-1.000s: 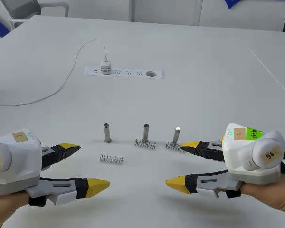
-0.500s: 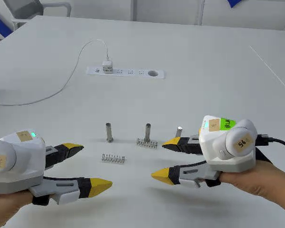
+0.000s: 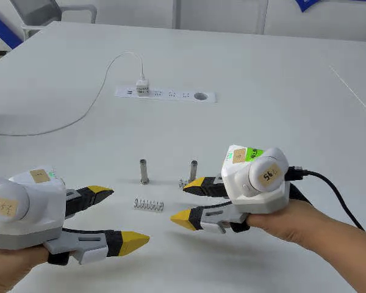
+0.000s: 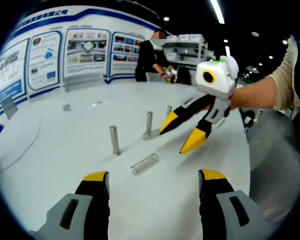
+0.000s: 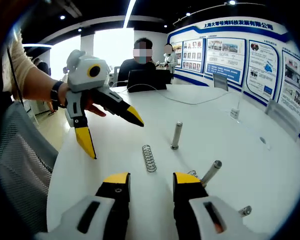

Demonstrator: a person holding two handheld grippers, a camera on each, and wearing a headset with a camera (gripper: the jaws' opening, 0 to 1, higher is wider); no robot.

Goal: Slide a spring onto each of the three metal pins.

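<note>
Beside right gripper point(image 5: 151, 180) fingers point(image 5: 186, 181), third pin point(image 5: 246, 210); head view: probably behind gripper.

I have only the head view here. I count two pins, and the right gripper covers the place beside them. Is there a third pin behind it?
Observer: Yes. In the left gripper view a third pin stands upright just beyond the right gripper.
Operator: My view hides most of the spring near the middle pin. Is it on the pin?
Observer: No. The right gripper view shows that spring lying on the table at the foot of the middle pin.
Operator: Where do the right jaws aim?
Observer: At the loose spring; it lies ahead, in line with the gap between them.
</note>
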